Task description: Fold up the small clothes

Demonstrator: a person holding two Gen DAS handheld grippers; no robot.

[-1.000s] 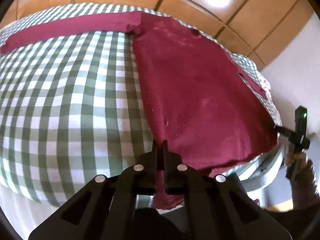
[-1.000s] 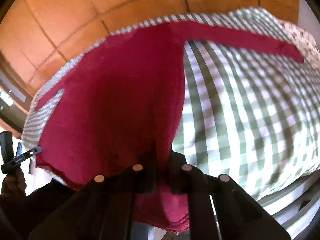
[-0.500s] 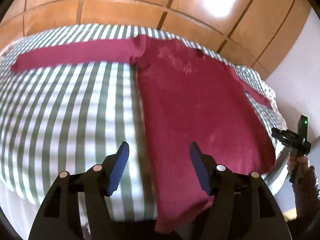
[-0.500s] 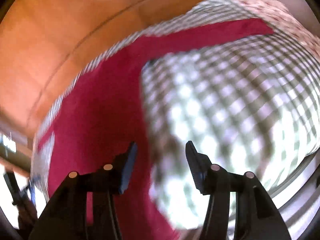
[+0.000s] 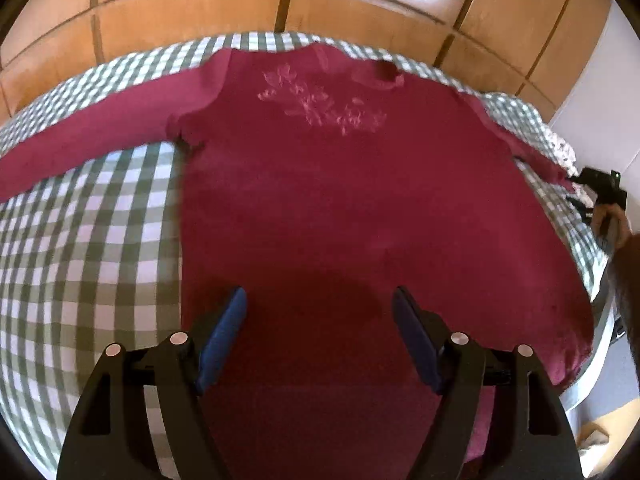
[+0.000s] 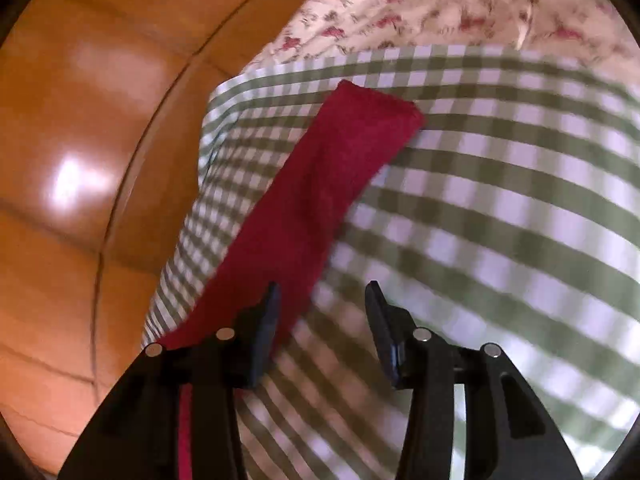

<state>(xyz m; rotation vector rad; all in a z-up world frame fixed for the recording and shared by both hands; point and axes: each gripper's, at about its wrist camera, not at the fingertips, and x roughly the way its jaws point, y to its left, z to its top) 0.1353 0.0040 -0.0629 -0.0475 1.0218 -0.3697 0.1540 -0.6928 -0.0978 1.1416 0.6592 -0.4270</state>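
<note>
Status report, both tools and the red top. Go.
Left tool open, jaws just widened, over the red top, nothing gripped. Right tool open, jaws just narrowing, empty, by the sleeve. Top flat on checked cover. Nothing in the way.

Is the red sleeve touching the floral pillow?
Apart. Right wrist view: the red sleeve ends on checked cloth, short of the floral pillow.

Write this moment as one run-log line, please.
stage: shirt spread flat, unfolded | left gripper: open over red shirt, empty | right gripper: open beside sleeve, empty | surface: checked cover
</note>
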